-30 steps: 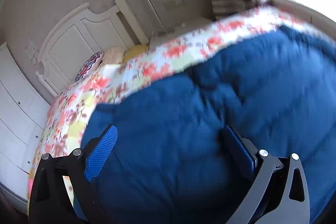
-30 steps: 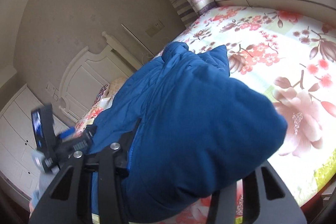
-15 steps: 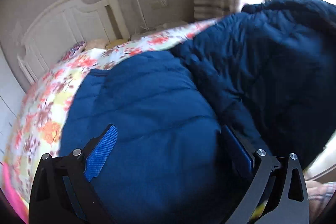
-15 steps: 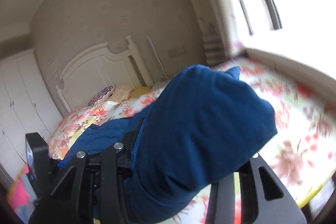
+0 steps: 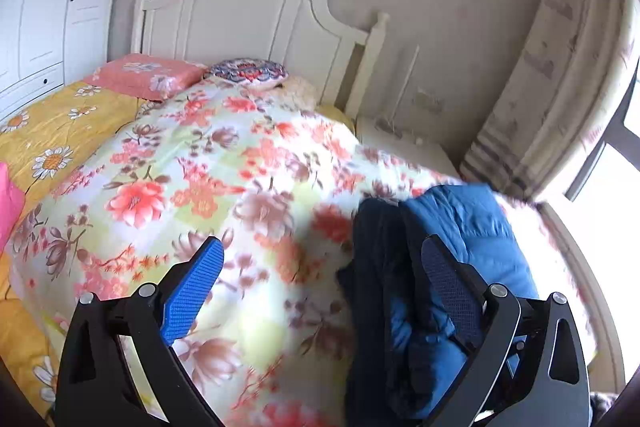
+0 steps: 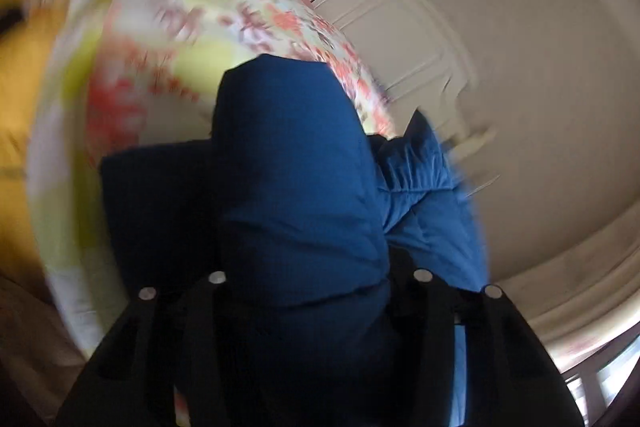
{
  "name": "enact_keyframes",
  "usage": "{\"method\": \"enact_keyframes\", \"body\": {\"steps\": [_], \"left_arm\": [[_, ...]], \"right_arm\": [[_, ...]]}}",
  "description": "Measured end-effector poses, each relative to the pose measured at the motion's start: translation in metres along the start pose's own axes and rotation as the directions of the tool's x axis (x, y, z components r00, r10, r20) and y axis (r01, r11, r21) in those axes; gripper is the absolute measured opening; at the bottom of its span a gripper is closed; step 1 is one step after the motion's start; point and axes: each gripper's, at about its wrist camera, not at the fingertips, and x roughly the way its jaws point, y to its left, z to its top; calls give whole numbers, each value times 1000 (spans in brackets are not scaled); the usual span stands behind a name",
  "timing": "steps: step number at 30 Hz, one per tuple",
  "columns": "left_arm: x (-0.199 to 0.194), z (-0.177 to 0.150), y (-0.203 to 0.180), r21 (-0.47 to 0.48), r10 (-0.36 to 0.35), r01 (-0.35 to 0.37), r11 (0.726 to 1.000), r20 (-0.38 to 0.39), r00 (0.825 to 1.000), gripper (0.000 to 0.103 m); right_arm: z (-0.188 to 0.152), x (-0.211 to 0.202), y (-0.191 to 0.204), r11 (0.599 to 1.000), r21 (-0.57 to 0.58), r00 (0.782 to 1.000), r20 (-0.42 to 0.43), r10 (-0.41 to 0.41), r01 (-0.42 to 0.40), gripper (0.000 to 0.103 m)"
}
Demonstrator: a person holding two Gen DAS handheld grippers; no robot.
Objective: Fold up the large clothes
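home bedroom: white headboard against wall, floral quilt and pillows before it, white wardrobe left, curtain right.

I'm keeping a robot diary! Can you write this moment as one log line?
left gripper: open, empty | right gripper: opening, blue jacket between jaws | jacket over floral quilt | fold unfinished

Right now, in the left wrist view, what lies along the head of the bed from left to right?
White wardrobe → pink floral pillow → round patterned cushion → white nightstand → striped curtain → window.
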Motion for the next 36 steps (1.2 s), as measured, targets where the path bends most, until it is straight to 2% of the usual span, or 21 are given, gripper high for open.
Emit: {"method": "enact_keyframes", "body": {"steps": [2,6,10,12,14,15,16,17,18,19,21,23,24,26,27,28,29,30,32,33,36], "left_arm": [[1,-6,-9,49,-25,26,998,-22,999,97],[10,14,-44,149,-121,125,981,-33,992,97],[45,46,-119,328,-196,218,919,-101,975,97],[73,48,-150,405,-192,242,882,-160,968,97],[105,41,-170,464,-134,218,859,-207,969,97],[132,30,-177,520,-31,143,842,-217,976,97],[155,20,-174,559,64,72,826,-219,974,99],[179,7,-164,579,123,38,815,-236,964,99],[189,1,-150,535,67,92,840,-271,960,99],[195,-1,-129,439,-18,153,885,-296,955,99],[196,-7,-96,315,-62,162,935,-307,950,99],[187,-17,-82,286,-60,142,948,-279,958,99],[181,-22,-77,277,-52,126,953,-259,965,99],[173,-28,-75,275,-36,97,957,-221,975,99],[171,-27,-77,277,-30,89,957,-211,977,99],[170,-28,-79,283,-22,80,956,-202,979,99],[169,-29,-81,289,-15,72,955,-194,981,99],[167,-28,-81,292,-12,68,954,-190,982,99],[164,-29,-79,288,-15,69,955,-185,983,99],[164,-28,-78,283,-20,73,956,-186,982,99],[165,-30,-74,281,-30,81,956,-181,983,99]], "right_arm": [[-2,1,-14,996,69,999,0,50,-50,48],[-7,-7,-3,999,27,999,36,36,-37,46],[-11,-14,0,999,25,997,81,17,-19,45],[-12,-12,1,999,30,995,97,13,-17,45],[-18,-17,1,999,36,994,110,15,-19,45],[-21,-20,0,999,39,992,126,26,-31,47],[-19,-22,1,998,38,990,136,38,-43,49],[-22,-27,-1,997,40,987,147,59,-66,55],[-25,-36,-5,992,43,979,171,112,-121,62],[-30,-44,-8,985,50,970,186,154,-166,65],[-44,-64,-31,936,137,925,252,283,-323,68],[-56,-74,-55,861,226,871,315,378,-455,67],[-64,-76,-73,805,293,841,353,411,-516,66],[-71,-72,-100,733,401,826,395,403,-549,66],[-75,-68,-113,694,461,827,406,390,-553,64],[-76,-61,-123,671,504,836,400,376,-543,62],[-75,-54,-128,663,546,857,374,355,-513,61],[-72,-46,-127,664,562,869,348,351,-493,61],[-59,-30,-117,670,537,859,319,401,-513,61],[-53,-21,-98,692,505,856,282,434,-517,59],[-42,-15,-54,837,366,913,206,352,-406,58]]}}
